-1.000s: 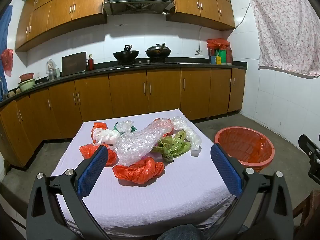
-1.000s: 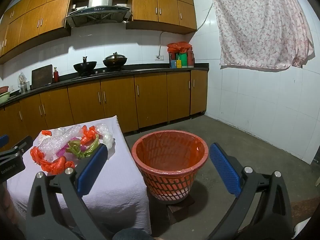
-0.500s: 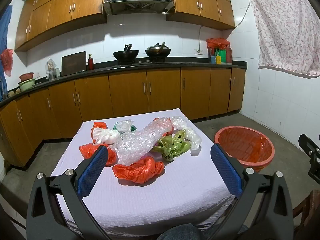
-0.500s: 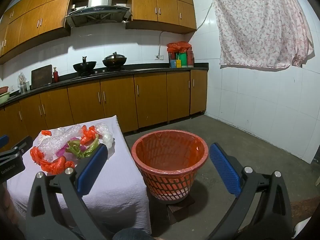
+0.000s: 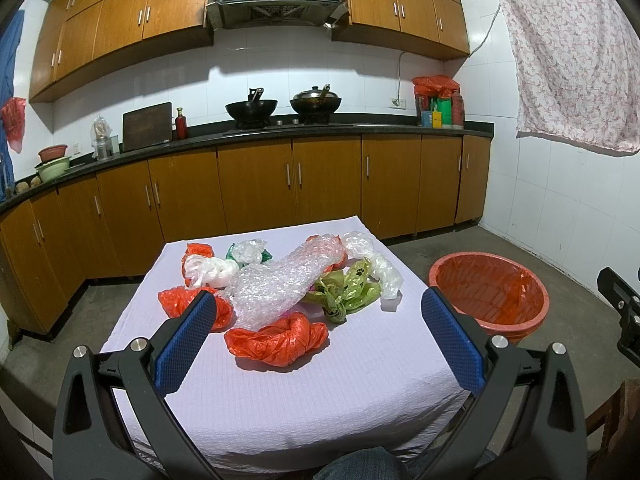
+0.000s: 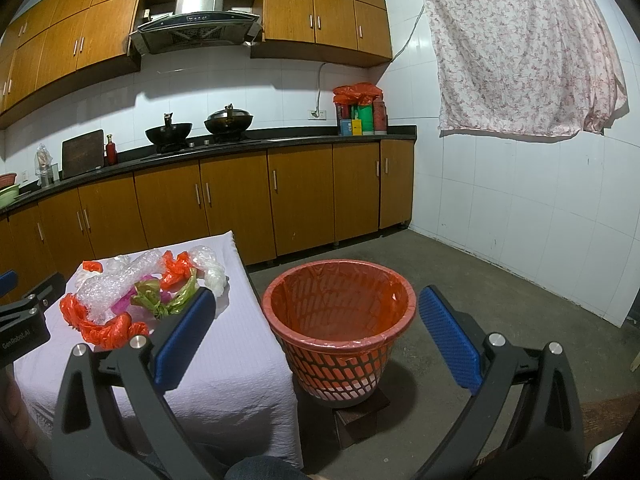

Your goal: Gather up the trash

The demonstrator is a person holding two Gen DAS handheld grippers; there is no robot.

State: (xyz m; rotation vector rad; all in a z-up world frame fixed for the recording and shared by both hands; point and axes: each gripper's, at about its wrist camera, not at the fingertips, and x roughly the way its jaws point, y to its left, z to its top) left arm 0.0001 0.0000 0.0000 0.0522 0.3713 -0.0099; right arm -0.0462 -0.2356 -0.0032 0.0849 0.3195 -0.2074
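A heap of trash lies on the white-clothed table (image 5: 280,392): a sheet of bubble wrap (image 5: 288,284), an orange plastic bag (image 5: 276,340) at the front, another orange bag (image 5: 176,304) at the left, a green bag (image 5: 348,288) and white bags (image 5: 212,270). My left gripper (image 5: 318,340) is open and empty, held above the table's near side, short of the heap. My right gripper (image 6: 316,340) is open and empty, above the near rim of the orange lined trash basket (image 6: 338,320), which stands on the floor right of the table. The heap also shows in the right wrist view (image 6: 140,292).
Kitchen cabinets and a dark counter (image 5: 320,132) with two woks run along the back wall. A tiled wall with a hanging floral cloth (image 6: 520,48) is at the right. The basket rests on a low dark block (image 6: 360,416). Concrete floor lies around the table.
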